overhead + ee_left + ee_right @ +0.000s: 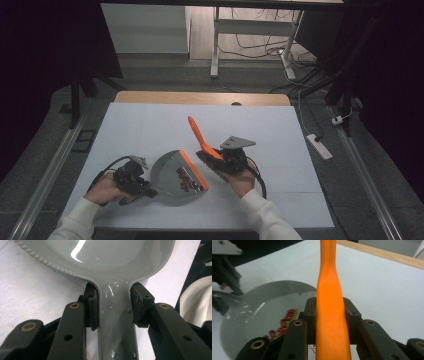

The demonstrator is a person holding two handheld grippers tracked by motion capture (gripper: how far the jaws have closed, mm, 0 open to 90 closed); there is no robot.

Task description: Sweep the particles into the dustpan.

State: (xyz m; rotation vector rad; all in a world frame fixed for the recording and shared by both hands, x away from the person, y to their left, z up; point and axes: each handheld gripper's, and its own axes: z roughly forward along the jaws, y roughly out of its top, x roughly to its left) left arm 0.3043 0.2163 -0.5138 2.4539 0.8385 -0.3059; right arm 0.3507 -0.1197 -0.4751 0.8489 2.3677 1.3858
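On the left of the high view I see my left hand [102, 189] coming in from the bottom edge, with a white sleeve [80, 220] on the forearm. The forearm runs up and to the right, and the hand lies low, close to the white table [150, 120]. It holds the left gripper [150, 191], which points to the right, nearly level with the table. In the left gripper view its two jaws are clenched on the handle of the grey dustpan [110, 262], one pad on each side of the neck, just where the handle widens into the pan.

The dustpan [167, 175] sits on the table between my two hands, near the front edge. Its orange lip [192, 169] is on the right side. Inside the pan, close to this lip, lie small red beans [184, 180]. In the right gripper view I see the beans [285, 321] with a few yellowish bits among them.

To the right, my right hand [242, 180] comes in from the bottom, and its forearm runs up and to the left. It holds the right gripper [220, 157], with the grey plate [237, 142] on top. This gripper is lifted a little above the table, just beside the lip of the dustpan. Its jaws are grasping the orange handle of the brush [199, 136], which rises tilted up and to the left, away from me. In the right gripper view the brush [329, 302] handle passes straight between the two pads, and both press on it.
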